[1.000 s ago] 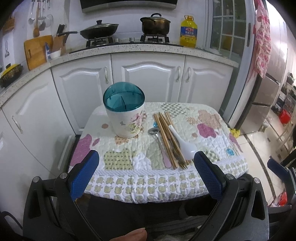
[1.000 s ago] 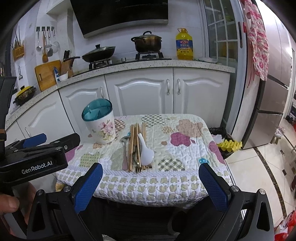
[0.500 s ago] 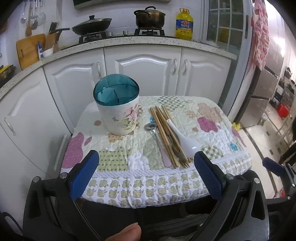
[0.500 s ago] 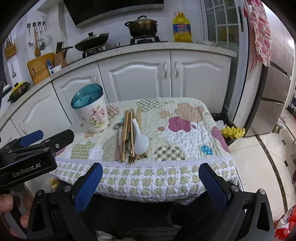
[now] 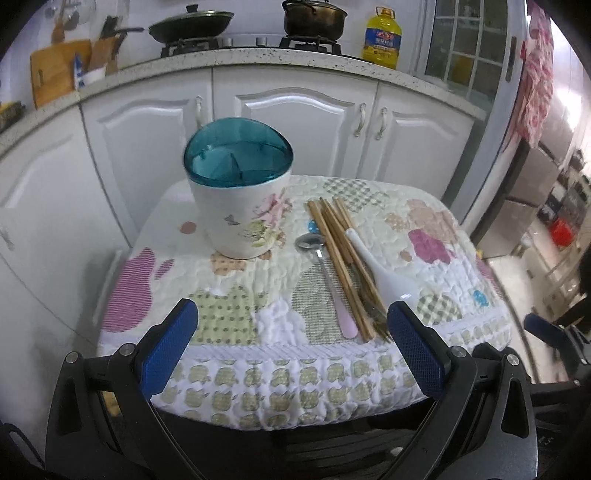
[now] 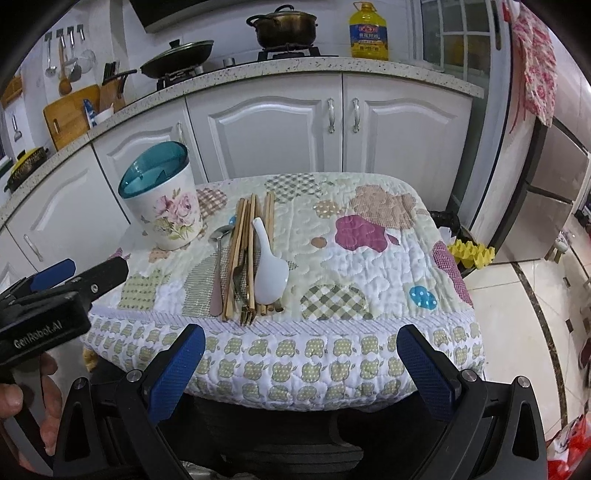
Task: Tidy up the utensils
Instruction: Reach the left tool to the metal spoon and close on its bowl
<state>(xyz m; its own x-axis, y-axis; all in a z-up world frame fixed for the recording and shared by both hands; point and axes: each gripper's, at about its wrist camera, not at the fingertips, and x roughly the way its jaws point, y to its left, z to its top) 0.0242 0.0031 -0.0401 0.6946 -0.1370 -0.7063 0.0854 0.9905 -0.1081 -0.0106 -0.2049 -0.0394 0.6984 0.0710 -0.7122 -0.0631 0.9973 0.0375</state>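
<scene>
A white floral utensil holder (image 5: 242, 206) with a teal divided insert stands at the table's far left; it also shows in the right wrist view (image 6: 164, 201). Beside it lie wooden chopsticks (image 5: 340, 258), a metal spoon with a pink handle (image 5: 325, 280), a white ceramic spoon (image 5: 384, 273) and a fork (image 6: 245, 295), all in a row. My left gripper (image 5: 291, 347) is open and empty at the table's near edge. My right gripper (image 6: 301, 365) is open and empty, in front of the near edge.
The small table wears a quilted patchwork cover (image 6: 369, 258). White kitchen cabinets (image 6: 277, 133) and a counter with pans and an oil bottle (image 6: 367, 33) stand behind. A fridge (image 6: 554, 184) is at the right. The left gripper's body (image 6: 44, 317) shows at the left of the right wrist view.
Both grippers have moved forward and down toward the table; the utensils and holder look larger. Nothing on the table has moved.
</scene>
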